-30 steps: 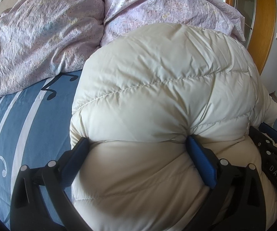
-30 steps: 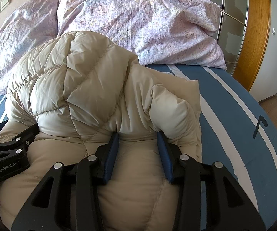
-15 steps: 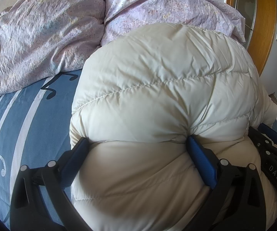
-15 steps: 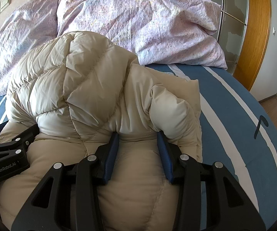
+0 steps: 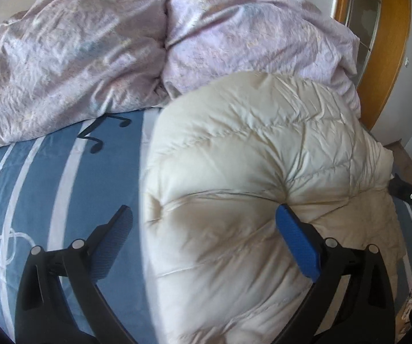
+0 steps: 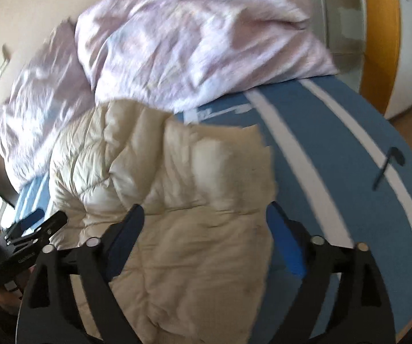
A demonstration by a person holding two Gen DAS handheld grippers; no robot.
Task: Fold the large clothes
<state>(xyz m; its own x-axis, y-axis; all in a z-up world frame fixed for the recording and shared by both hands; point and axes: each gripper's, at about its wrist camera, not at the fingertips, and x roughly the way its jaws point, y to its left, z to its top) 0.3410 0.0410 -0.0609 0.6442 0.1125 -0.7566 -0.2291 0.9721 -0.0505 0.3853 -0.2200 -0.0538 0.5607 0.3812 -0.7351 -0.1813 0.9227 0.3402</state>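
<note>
The puffy coat [image 5: 263,172] lies folded in a fat lump on the bed [image 5: 62,189], just in front of the purple duvet [image 5: 91,43]. Both grippers are open and hold nothing. The L gripper [image 5: 203,229] has its right pad touching a dent in the coat, its left pad off to the side over the bed. The R gripper [image 6: 206,226] has just been opening, w/ the coat's flat edge between its pads but not pinched. What could go wrong: the coat is full of air, so w/ nobody pressing, it may puff up and flop open. It looks slippery too, so a thin pinch may slide off. The duvet sits right behind the coat and leaves little room there.
</note>
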